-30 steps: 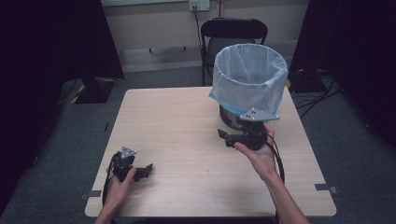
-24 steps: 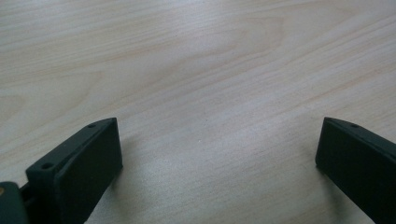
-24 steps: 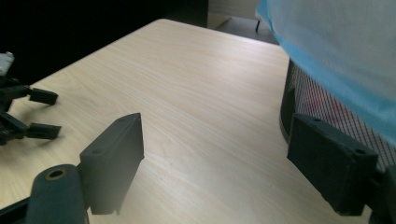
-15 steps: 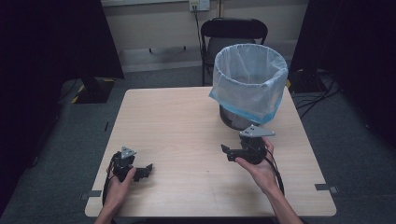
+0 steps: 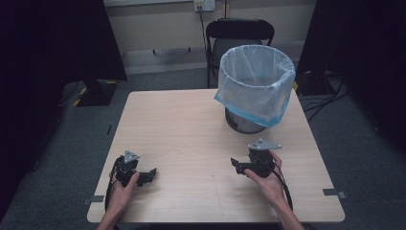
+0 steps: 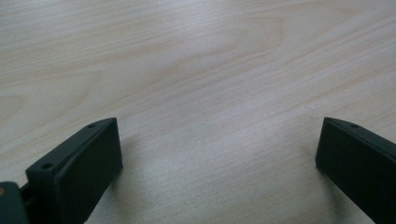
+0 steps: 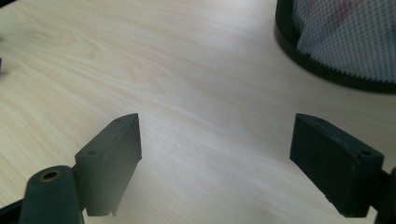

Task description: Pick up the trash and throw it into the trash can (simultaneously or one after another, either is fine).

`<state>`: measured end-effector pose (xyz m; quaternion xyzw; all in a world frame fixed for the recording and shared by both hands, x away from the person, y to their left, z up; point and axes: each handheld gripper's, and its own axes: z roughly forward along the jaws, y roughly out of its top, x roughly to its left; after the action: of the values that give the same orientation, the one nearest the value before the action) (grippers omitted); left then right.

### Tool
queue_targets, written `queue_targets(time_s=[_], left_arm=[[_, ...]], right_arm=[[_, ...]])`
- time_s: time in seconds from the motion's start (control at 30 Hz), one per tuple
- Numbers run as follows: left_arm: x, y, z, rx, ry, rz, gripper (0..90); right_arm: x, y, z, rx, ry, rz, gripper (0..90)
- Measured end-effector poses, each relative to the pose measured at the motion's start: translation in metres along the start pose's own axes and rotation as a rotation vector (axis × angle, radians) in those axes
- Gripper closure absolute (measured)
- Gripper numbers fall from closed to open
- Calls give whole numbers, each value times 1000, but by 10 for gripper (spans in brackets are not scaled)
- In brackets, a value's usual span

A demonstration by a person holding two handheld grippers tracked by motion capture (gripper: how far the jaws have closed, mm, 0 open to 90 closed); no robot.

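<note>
Holds nothing in the right gripper [image 5: 238, 165]: stands wide open, with bare table [image 5: 191, 124] between the jaws in the right gripper view [image 7: 217, 135]. Same for the left gripper [image 5: 149, 173], likewise spread wide and empty over plain wood in the left gripper view [image 6: 219, 140]. Rests both low, at or just above the tabletop; cannot tell which from these views.

Finds the bin [image 5: 244, 122] ahead of the right gripper and a little to its right, near but not touching, its dark mesh wall and base ring at the upper right of the right gripper view [image 7: 327, 65]. Sits well apart from the left gripper, far across the table. Shows the bag [image 5: 256, 81] already folded over the rim and hanging down the outside.

Looks like a pause beside the lined bin, or a check of the liner. To do it well:
- Lift the right gripper clear of the table before going forward, to avoid nudging the light mesh bin.
- Approach the hanging edge of the bag from outside and pinch the film alone, not the mesh.
- Close gently; thin plastic tears and slips.
- Bring the left gripper across to steady the far side of the bin if tugging on the liner.
</note>
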<state>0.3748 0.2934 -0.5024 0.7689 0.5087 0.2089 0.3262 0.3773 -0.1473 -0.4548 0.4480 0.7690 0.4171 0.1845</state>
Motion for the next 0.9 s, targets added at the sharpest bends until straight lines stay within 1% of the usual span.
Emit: queue_targets(time_s=[0.1, 0.17, 0.23, 0.4, 0.5, 0.57, 0.67, 0.77, 0.83, 0.9], left_arm=[[0, 0, 0, 0, 0, 0, 0], [0, 0, 0, 1, 0, 0, 0], [0, 0, 0, 0, 0, 0, 0], [0, 0, 0, 0, 0, 0, 0], [0, 0, 0, -2, -1, -3, 0], [0, 0, 0, 0, 0, 0, 0], [0, 0, 0, 1, 0, 1, 0], [0, 0, 0, 1, 0, 0, 0], [0, 0, 0, 1, 0, 1, 0], [0, 0, 0, 0, 0, 0, 0]], right_arm=[[-1, -8, 5, 19, -3, 10, 161], [0, -11, 9, 42, -14, 0, 161], [-1, -14, 14, 65, -16, 7, 161], [0, -18, 23, 117, -25, 7, 161], [1, -22, 26, 126, -32, -3, 162], [2, -26, 30, 144, -43, -13, 162], [4, -30, 30, 144, -55, -29, 159], [6, -32, 30, 131, -66, -34, 158], [9, -35, 31, 117, -88, -60, 152], [9, -35, 31, 116, -91, -57, 152]])
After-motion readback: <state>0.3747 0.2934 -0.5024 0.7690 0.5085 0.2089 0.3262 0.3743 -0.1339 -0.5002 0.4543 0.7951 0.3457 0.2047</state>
